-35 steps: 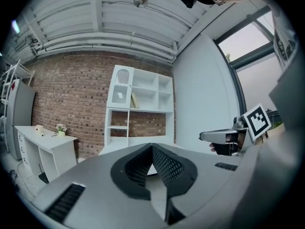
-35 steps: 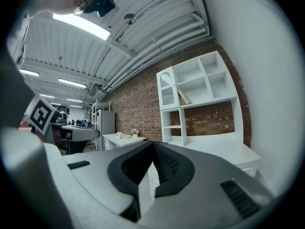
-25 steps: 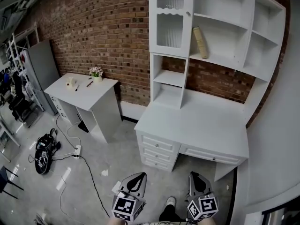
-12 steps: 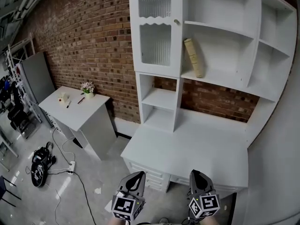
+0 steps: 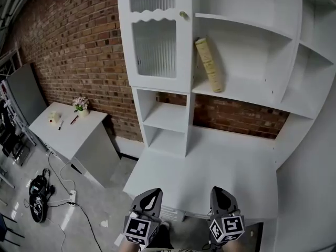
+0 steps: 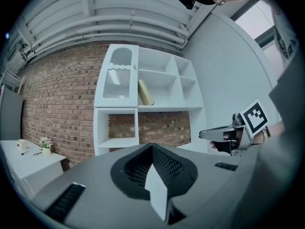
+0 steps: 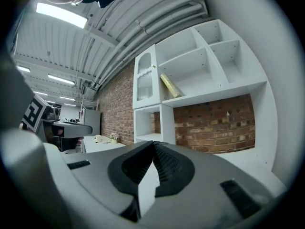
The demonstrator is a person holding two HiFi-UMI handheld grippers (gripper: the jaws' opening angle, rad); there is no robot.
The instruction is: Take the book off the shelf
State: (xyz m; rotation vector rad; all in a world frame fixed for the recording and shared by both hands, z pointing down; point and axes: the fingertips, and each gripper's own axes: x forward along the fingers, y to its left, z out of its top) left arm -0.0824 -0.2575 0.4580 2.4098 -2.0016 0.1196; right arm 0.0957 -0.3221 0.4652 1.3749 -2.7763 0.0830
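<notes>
Shelf (image 5: 247, 96) closer than before, book (image 5: 208, 64) nearer centre, left gripper (image 5: 151, 194), right gripper (image 5: 221, 191) closed

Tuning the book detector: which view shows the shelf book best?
Head view: the book is largest and unobstructed there, leaning left toward the glass-door cabinet. The left gripper view shows the book small and distant; the right gripper view, small too, from a low side angle.

Industrial test studio: brick wall (image 5: 68, 51), ceiling pipes (image 7: 157, 20), floor cables (image 5: 84, 214), lone shelf (image 5: 241, 51).
</notes>
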